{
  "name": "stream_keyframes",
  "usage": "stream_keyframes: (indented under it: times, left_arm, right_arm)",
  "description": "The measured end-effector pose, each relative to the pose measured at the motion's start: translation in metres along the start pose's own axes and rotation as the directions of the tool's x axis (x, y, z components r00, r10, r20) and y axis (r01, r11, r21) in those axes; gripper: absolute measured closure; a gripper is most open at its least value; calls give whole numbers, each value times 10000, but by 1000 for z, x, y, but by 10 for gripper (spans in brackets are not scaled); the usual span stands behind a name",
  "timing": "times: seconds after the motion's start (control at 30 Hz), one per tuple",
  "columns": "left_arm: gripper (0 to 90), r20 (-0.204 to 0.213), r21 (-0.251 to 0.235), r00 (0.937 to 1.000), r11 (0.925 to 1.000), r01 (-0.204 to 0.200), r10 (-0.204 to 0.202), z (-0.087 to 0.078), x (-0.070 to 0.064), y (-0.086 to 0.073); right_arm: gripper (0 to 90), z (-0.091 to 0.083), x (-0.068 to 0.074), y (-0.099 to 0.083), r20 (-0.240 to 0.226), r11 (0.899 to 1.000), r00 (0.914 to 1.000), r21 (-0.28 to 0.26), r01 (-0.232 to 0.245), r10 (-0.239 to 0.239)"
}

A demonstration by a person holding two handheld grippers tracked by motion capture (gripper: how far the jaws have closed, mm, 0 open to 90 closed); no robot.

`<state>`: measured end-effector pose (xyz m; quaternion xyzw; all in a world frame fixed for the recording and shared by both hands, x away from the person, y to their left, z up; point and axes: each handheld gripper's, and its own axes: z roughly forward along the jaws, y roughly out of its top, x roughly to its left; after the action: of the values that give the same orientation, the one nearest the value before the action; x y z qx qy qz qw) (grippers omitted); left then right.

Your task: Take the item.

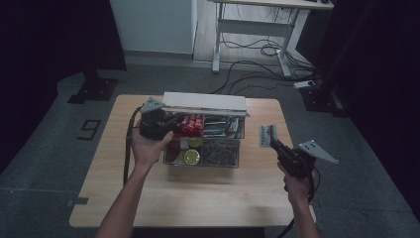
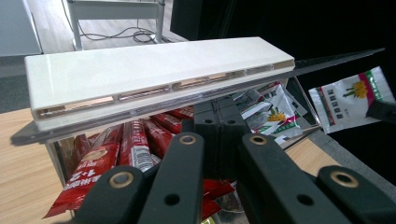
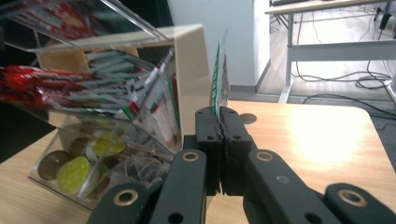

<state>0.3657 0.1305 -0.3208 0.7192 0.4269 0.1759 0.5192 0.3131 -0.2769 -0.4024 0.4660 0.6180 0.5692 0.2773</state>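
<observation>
A clear plastic organizer box sits at the far middle of a wooden table, its white-edged lid raised open at the back. Inside are red stick packets, green and white sachets, and round yellow-green capsules in front compartments. The left gripper reaches into the box's left side, jaws together just over the red packets; I cannot tell whether they pinch anything. The right gripper, held off to the right of the box above the table, has its jaws clamped on the bottom edge of a single white and green sachet, which stands upright. If the sachet is meant for the box, it would go best lowered edge first into the sachet compartment, keeping clear of the raised lid. The table's right side and front are bare, leaving ample room to swing in.
</observation>
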Motion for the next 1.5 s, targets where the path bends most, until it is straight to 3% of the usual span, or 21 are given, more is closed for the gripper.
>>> stream_keyframes:
  times: [0.33, 1.1, 1.5]
  left_arm:
    - [893, 10, 27, 10000, 10000, 1, -1, 1, -1, 0]
    - [891, 3, 67, 10000, 10000, -9, 9, 1, -1, -1]
    - [892, 0, 65, 10000, 10000, -26, 26, 2, -2, -1]
  right_arm:
    - [874, 6, -8, -18, 230, 9993, 9997, 367, -82, 74]
    - [874, 19, -14, -52, 224, 9937, 9984, 986, -535, 515]
    - [873, 22, -17, -65, 365, 9887, 9982, 1400, -532, 486]
